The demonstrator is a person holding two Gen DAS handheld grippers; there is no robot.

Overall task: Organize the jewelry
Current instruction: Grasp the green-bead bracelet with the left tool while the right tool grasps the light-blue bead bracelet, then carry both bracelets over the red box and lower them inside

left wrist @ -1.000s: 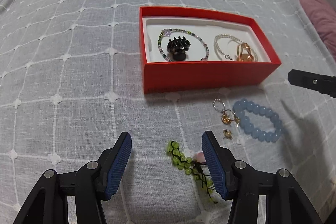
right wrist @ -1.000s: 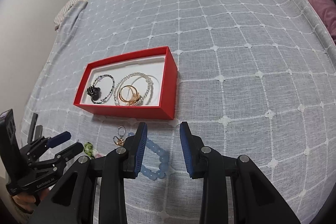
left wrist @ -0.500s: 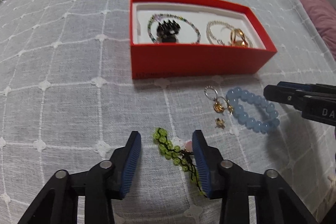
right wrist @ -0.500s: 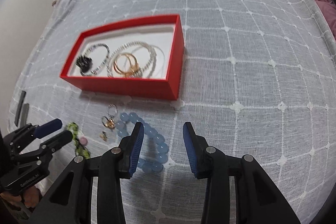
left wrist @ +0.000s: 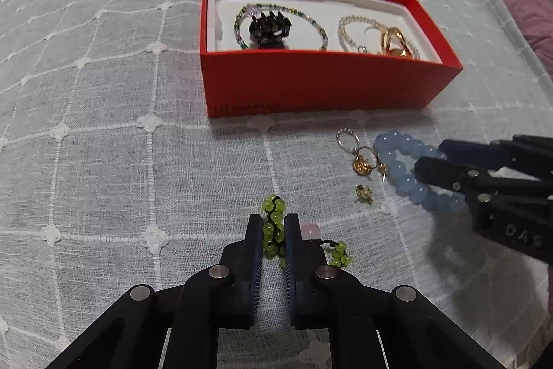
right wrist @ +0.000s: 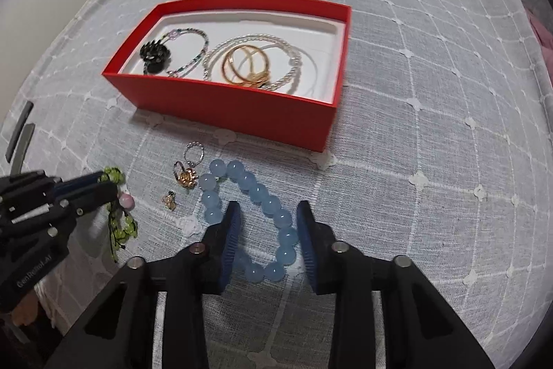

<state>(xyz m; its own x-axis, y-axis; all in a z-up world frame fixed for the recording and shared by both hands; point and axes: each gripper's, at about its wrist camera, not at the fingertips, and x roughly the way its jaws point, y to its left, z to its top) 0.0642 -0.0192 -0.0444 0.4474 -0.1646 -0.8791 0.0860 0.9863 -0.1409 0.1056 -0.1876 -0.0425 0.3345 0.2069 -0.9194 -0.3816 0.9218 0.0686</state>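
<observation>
A red box (left wrist: 311, 85) (right wrist: 224, 106) on the grey bedspread holds bracelets, gold rings and a black hair clip (left wrist: 269, 28). In front of it lie a green bead bracelet (left wrist: 273, 230) (right wrist: 121, 227), a blue bead bracelet (right wrist: 255, 217) (left wrist: 401, 168), a gold earring with a silver ring (left wrist: 359, 158) (right wrist: 188, 175) and a small gold stud (left wrist: 363, 193). My left gripper (left wrist: 272, 223) is shut on the green bead bracelet. My right gripper (right wrist: 268, 213) is open, its fingers down on either side of the blue bracelet's right half.
The white-gridded grey bedspread (left wrist: 103, 127) covers the whole surface. A pink cushion (left wrist: 525, 9) lies at the far right. A pink bead (left wrist: 309, 230) sits on the green bracelet's cord.
My left gripper moved forward and closed on the green bracelet. My right gripper came down and forward over the blue bracelet, staying open.
</observation>
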